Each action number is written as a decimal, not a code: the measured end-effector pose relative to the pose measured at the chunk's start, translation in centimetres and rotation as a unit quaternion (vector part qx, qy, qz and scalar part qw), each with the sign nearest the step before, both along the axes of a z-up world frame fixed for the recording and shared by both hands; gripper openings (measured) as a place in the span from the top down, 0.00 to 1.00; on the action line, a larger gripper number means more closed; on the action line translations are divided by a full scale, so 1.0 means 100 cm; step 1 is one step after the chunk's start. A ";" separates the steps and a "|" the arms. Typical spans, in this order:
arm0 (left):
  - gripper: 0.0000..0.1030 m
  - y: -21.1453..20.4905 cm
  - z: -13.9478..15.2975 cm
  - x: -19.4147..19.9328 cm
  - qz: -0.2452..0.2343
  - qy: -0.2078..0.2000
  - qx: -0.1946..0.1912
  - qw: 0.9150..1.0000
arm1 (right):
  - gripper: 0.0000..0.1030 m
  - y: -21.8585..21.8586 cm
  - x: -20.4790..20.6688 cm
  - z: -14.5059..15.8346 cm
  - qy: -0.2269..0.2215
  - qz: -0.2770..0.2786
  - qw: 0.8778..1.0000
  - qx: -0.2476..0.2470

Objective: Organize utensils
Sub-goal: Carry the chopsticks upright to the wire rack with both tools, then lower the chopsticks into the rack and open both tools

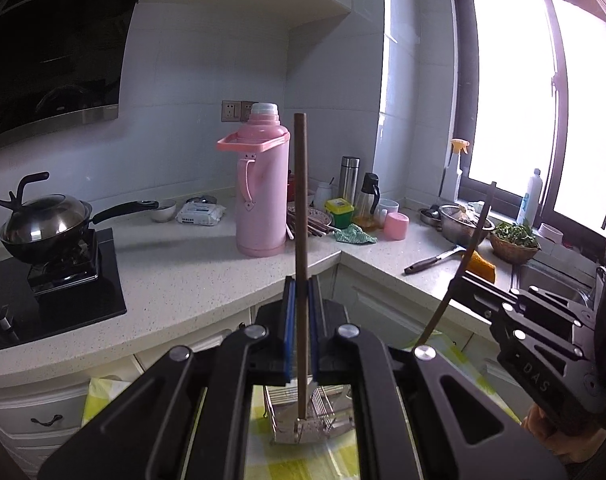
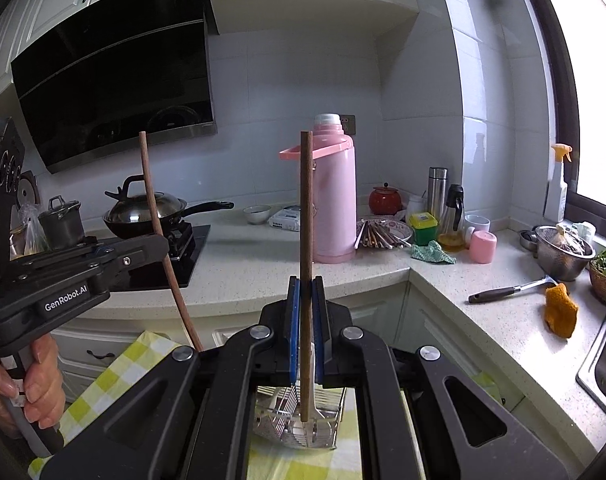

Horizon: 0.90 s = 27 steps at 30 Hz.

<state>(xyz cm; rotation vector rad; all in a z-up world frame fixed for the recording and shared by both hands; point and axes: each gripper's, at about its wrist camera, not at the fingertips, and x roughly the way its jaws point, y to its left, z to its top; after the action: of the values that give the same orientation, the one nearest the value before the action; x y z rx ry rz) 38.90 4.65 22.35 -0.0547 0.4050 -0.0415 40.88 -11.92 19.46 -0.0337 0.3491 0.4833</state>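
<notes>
At the bottom centre of each wrist view, a shiny metal wire utensil rack [image 1: 303,420] is sitting on a yellow-and-white checked cloth [image 2: 115,376]. Just above it, the left hand-held gripper [image 1: 301,292] is pinching a long brown wooden chopstick [image 1: 301,208] upright between its blue pads. The right hand-held gripper [image 2: 306,292] is likewise pinching a second brown wooden chopstick [image 2: 306,208] upright. Farther back, on the speckled white table [image 1: 191,276], a tall pink plastic thermos [image 1: 262,184] is standing mid-frame beside a plate of loose chopsticks [image 2: 383,234].
</notes>
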 end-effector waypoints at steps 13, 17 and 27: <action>0.94 0.016 -0.078 0.052 0.019 0.014 -0.016 1.000 | 0.94 0.032 0.048 -0.067 0.037 0.025 0.999 0.021; 0.94 0.014 -0.107 0.058 0.018 0.028 0.002 0.999 | 0.93 0.036 0.045 -0.083 0.021 0.019 0.999 0.026; 0.94 0.016 -0.128 0.063 0.023 0.036 0.018 0.999 | 0.93 0.041 0.052 -0.077 0.006 0.015 1.000 -0.003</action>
<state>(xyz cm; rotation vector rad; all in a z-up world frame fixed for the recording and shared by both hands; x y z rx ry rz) 45.23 6.23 9.53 -0.0292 0.4752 0.0139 46.08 -7.85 11.79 -0.0425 0.3614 0.5113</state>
